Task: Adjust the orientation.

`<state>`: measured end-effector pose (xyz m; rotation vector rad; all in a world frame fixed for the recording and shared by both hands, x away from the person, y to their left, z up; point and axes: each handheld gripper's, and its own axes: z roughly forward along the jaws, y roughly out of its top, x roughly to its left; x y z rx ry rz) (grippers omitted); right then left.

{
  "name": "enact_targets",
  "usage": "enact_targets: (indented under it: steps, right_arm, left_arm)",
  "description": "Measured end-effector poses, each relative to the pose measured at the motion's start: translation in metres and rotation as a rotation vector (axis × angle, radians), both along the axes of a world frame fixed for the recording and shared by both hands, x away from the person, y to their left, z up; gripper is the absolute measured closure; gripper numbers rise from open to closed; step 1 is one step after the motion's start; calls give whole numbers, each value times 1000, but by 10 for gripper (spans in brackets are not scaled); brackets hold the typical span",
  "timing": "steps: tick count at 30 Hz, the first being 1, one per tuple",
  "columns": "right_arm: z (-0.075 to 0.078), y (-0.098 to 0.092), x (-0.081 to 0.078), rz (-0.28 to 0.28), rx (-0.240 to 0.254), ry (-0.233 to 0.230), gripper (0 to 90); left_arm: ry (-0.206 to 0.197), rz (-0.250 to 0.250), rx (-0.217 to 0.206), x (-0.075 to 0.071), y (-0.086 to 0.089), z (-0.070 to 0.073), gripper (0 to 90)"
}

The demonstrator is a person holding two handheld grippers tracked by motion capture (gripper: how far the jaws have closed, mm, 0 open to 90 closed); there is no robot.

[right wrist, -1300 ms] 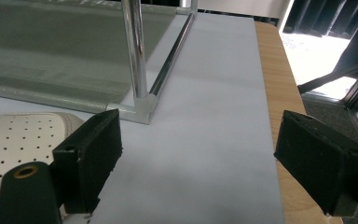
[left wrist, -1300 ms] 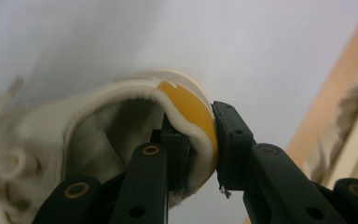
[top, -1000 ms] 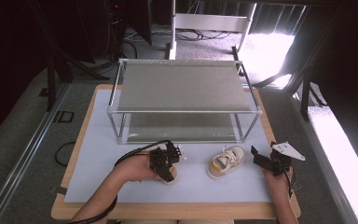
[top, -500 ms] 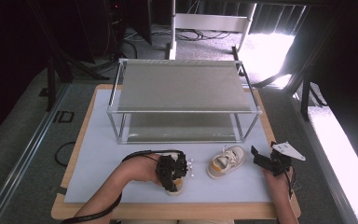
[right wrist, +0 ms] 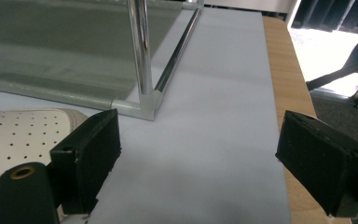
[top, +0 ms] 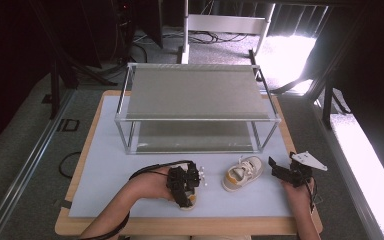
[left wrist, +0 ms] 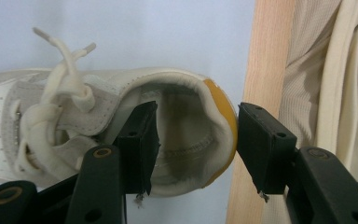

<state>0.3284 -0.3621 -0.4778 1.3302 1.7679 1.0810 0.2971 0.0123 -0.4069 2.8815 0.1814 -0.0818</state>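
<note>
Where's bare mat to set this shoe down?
Free: the mat left of the left gripper, and the strip between the rack and the shoes. Crowded: around the right shoe and right gripper.

We find no lettering, brand mark, number or sign that we can read in any of the views. The small cream-white laced shoe with the mustard-yellow heel patch (left wrist: 121,140) bears only rows of punched holes, and its twin on the pale blue mat (top: 243,172) shows no legible logo from above. The silver metal-framed two-tier rack with grey shelves (top: 195,95) and the light wooden desk (top: 285,125) are likewise blank to us.
</note>
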Motion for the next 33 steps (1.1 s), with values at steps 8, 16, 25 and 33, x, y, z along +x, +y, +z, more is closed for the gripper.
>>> enact_targets:
  steps: [8,16,25,33]
  right_arm:
    - [9,-1,-1,22,3,55,115]
    - [33,-2,-12,112,31,26,180]
    - [54,16,-16,274,48,128,238]
    - [77,34,-17,385,-2,192,242]
  left_arm:
    - [12,15,1,-1,0,-1,446]
    - [33,17,6,-1,0,-3,426]
    - [52,25,8,0,0,-3,410]
    - [52,28,17,1,-2,-4,411]
